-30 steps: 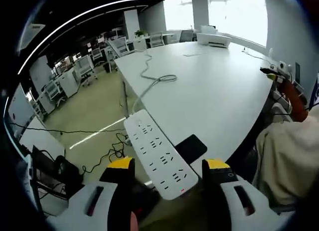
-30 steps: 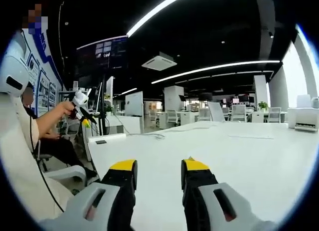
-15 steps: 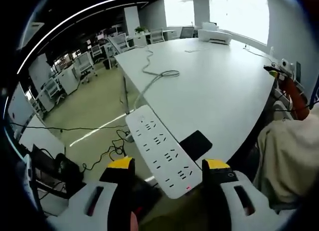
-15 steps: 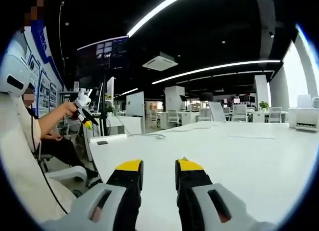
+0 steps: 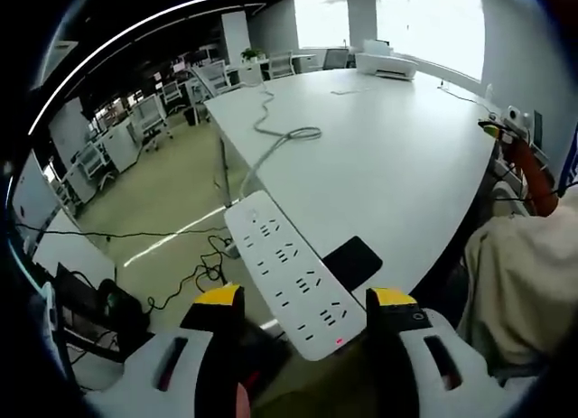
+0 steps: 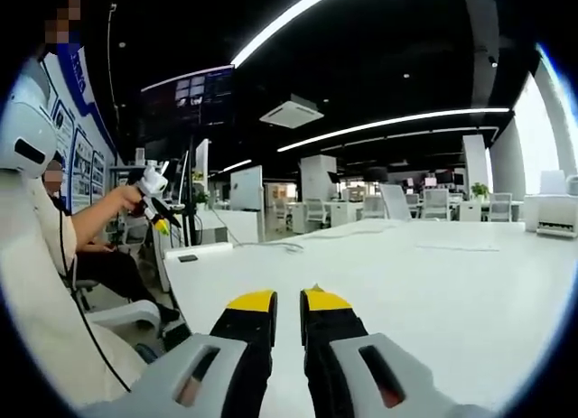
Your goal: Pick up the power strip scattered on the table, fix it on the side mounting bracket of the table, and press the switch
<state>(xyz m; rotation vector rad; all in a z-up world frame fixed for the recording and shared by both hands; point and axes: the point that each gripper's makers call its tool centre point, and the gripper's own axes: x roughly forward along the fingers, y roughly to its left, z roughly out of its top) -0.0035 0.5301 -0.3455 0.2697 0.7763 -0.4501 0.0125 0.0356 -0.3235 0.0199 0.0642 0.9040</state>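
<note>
Table edge (image 5: 271,179) carries the power strip (image 5: 293,283), overhanging open floor.

The left gripper view looks down from just off the white table's (image 5: 388,165) edge, close to the power strip (image 5: 291,275); the right gripper view skims low along the table (image 6: 433,283); both share its top.

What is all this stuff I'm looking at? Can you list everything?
power strip: one, white, at the table's near edge, red light at its near end
cable: one, pale, looped on the table
black pad: one, beside the power strip
table: one, white, large
printer: one, white, far end
office chairs: several, white, background
seated person: one, holding another gripper
left gripper: yellow-tipped, open
right gripper: yellow-tipped, nearly closed, holding nothing
</note>
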